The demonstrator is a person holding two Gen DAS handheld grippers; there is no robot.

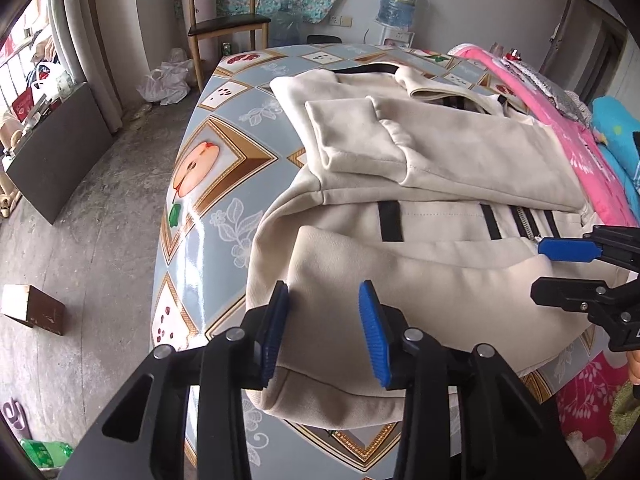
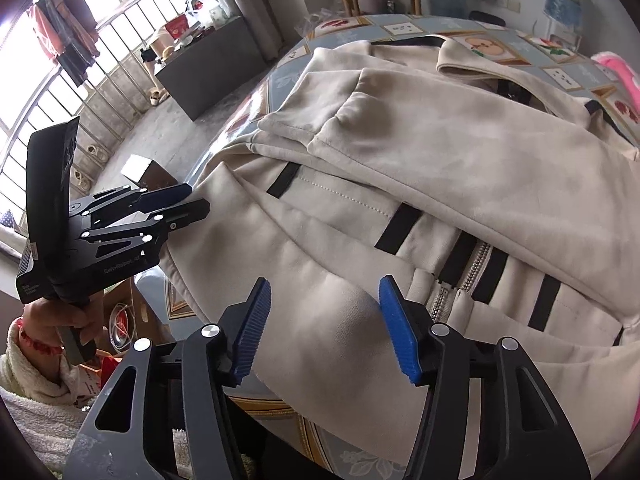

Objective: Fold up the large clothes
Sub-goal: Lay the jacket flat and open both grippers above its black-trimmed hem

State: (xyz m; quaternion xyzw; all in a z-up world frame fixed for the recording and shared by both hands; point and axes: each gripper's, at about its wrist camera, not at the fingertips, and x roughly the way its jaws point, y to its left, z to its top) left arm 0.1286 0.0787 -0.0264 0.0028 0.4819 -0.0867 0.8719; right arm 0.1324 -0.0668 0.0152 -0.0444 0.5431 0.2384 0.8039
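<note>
- Far left, bare grey concrete floor (image 1: 100, 200); small brown wooden box (image 1: 34, 308) lying on it, white crumpled plastic bags (image 1: 166, 80) further back near a wooden chair (image 1: 224, 12) with a dark seat.
- Glossy tablecloth (image 1: 200, 184) over the table: slick grey-blue vinyl, diamond frames in gold-brown, printed halved apple and pale leaf sprigs, shine along the curved edge.
- Cream jacket (image 1: 440, 160) spread across that cloth, soft matte fleece, faintly mottled; near hem draped over the table's near edge.
- Sleeves folded across the chest, one blunt rectangular cuff (image 1: 340, 132) uppermost; short black stripes and a metal-toothed zipper (image 2: 452, 280) showing below the folded sleeve.
- Left gripper (image 1: 324, 336): black angular linkage, ribbed blue pads (image 1: 370, 332) standing apart on either side of the thick hem fold; fabric between them, left pad against the fold's edge, firm pinch not discernible, so not clenched.
- Right gripper (image 2: 324, 328): same build, ridged blue pads set wide over the hem just beside the zipper; cloth lying between and under them, no visible squeeze.
- In the right wrist view, hand (image 2: 68, 320) wrapped round the left tool's grip, fluffy cream towelling sleeve (image 2: 32, 380) and a red beaded band at the wrist.
- Far right, bright pink fleecy blanket (image 1: 560, 136) with pale print, touching the jacket's edge; blue water bottle (image 1: 400, 0) behind.
</note>
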